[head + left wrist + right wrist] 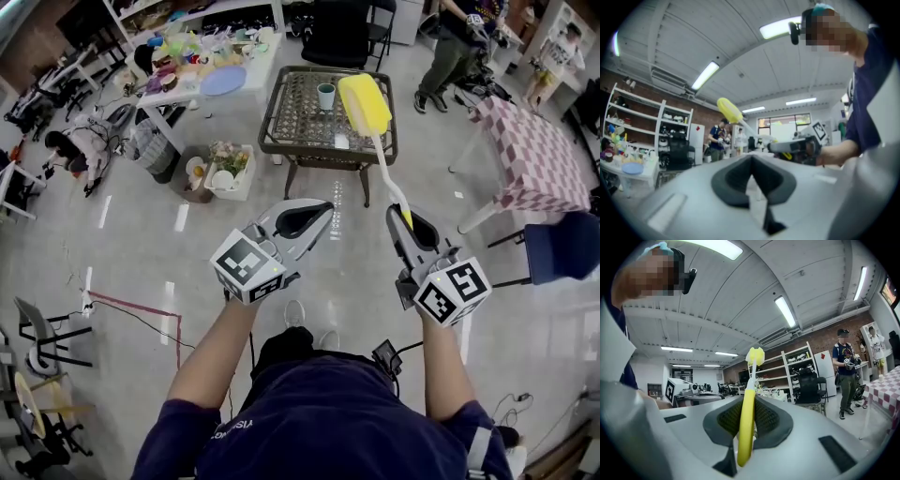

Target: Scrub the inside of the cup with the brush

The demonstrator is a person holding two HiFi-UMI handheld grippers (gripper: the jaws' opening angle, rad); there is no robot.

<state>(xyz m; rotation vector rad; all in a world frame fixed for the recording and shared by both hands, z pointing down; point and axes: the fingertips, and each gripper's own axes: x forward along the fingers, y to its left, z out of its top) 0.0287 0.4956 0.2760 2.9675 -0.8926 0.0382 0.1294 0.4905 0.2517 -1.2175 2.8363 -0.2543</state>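
A small teal cup (325,95) stands on the brown wicker table (281,131) far ahead of me. My right gripper (405,220) is shut on the yellow handle of the brush (389,183), whose yellow sponge head (364,103) points up and forward, away from the cup. In the right gripper view the handle (746,427) runs up between the jaws of the right gripper (747,416) to the brush head (755,356). My left gripper (314,214) is held beside it, shut with nothing in it (751,185). Both are raised at chest height, well short of the table.
A white table (220,80) with colourful dishes stands at the back left, and a bin of dishes (220,173) sits on the floor. A checkered table (544,159) and a blue chair (562,244) are at the right. People (450,47) stand beyond the wicker table.
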